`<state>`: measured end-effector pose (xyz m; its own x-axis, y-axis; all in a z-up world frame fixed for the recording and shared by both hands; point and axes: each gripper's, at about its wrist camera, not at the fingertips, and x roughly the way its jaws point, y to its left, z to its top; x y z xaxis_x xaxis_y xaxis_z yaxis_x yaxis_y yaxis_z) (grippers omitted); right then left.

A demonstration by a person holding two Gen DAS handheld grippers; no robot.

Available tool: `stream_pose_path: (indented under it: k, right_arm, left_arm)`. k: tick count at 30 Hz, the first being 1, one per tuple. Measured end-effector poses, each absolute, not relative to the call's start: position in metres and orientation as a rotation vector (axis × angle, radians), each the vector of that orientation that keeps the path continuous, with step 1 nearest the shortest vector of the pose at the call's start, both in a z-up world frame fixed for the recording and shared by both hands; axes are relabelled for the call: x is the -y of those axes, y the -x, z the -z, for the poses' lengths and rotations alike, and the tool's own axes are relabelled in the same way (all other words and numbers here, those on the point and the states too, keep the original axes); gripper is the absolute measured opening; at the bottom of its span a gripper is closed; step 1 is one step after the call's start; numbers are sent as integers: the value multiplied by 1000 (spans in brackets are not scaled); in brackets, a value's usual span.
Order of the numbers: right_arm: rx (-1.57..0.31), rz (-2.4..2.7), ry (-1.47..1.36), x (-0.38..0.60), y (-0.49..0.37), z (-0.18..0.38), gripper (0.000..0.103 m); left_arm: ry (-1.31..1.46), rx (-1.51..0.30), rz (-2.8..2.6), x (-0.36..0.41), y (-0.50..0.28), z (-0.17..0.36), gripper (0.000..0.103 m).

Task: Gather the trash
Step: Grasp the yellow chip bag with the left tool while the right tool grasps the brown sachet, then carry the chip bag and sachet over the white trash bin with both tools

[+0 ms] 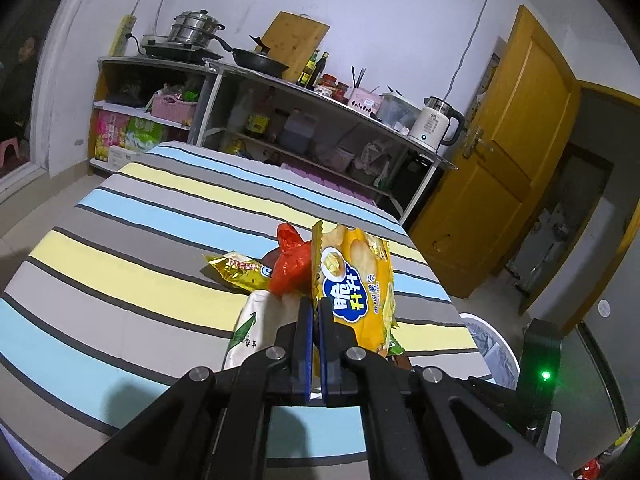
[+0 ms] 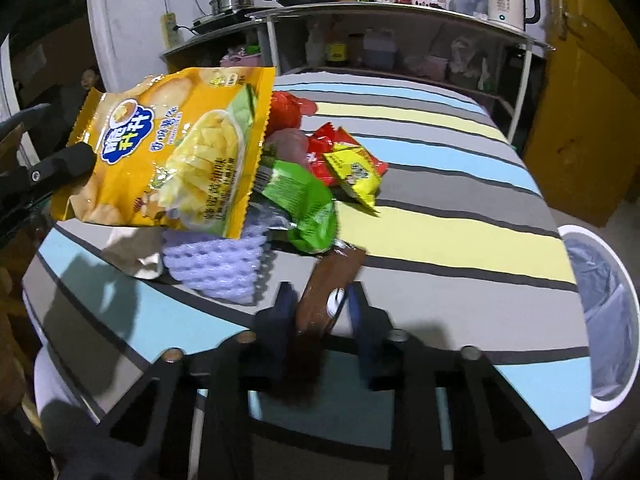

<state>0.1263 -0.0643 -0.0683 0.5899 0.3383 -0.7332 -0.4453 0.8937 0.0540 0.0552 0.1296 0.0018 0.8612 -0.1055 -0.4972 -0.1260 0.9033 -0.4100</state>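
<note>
My left gripper [image 1: 316,306] is shut on the lower edge of a yellow chip bag [image 1: 354,276] and holds it upright above the striped table [image 1: 140,240]. In the right wrist view that same yellow chip bag [image 2: 172,152] hangs at the upper left. My right gripper [image 2: 320,300] points down at the near table edge. A brown wrapper [image 2: 334,276] lies lengthwise between its blue fingers [image 2: 286,304], which touch both of the wrapper's sides. A white bin [image 2: 600,320] lined with a bag stands beside the table at right.
More trash is heaped mid-table: a green packet [image 2: 310,208], purple foam netting [image 2: 224,268], red and yellow packets [image 2: 352,164] and a red plastic bag [image 1: 292,264]. A metal shelf with cookware [image 1: 320,96] lines the back wall. A yellow door [image 1: 500,152] is at right.
</note>
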Motion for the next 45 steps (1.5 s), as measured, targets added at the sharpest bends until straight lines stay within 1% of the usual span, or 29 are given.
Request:
stream_pose_path:
  k: [6, 11, 21, 29, 45]
  right_arm:
    - [-824, -452, 104, 83, -127, 64, 18]
    - [-786, -428, 71, 108, -121, 54, 18]
    - [-701, -355, 20, 161, -114, 28, 18]
    - [-682, -262, -21, 210, -118, 23, 18]
    - [-726, -70, -102, 307, -145, 41, 19]
  left_arm:
    - [433, -534, 10, -121, -56, -7, 2]
    - [408, -529, 31, -106, -59, -18, 2]
    - [345, -535, 112, -55, -79, -35, 2]
    - [288, -591, 208, 2, -116, -32, 2]
    - [171, -693, 375, 127, -185, -13, 2]
